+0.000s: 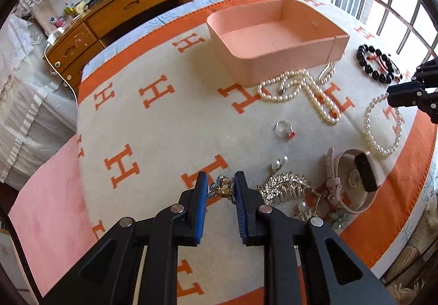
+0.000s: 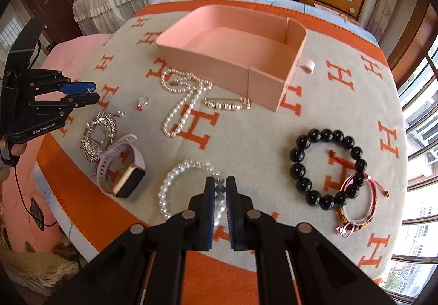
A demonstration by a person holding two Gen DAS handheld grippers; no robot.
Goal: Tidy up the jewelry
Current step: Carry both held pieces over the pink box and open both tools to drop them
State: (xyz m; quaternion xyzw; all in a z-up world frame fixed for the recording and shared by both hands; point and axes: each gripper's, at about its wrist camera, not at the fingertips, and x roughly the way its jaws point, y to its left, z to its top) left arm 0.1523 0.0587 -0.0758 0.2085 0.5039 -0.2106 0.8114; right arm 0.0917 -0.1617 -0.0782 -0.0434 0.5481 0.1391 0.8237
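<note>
A: Logging grip states. The left gripper (image 1: pixel 220 186) is pinching a small gold trinket (image 1: pixel 223 188) between its blue pads; the right wrist view shows it sitting above the cloth, not on it. The right gripper (image 2: pixel 219 191) is closing on the near arc of the pearl bracelet (image 2: pixel 175 176), jaws nearly together with beads between them. I judge it a hold, though the contact is partly hidden.

B: Where is the destination lying?

A: The pink tray (image 1: pixel 323 49) is sitting at the far side of the patterned blanket (image 1: pixel 153 124), empty as far as I can see. From the left gripper it is lying ahead and to the right; from the right gripper, ahead and slightly left, long axis running left-right across that view.

B: Nearer hand?

A: Looking roughly equal; the pearl necklace (image 2: pixel 186 97) is lying between both grippers and the tray, so carries should be passing above it.
</note>
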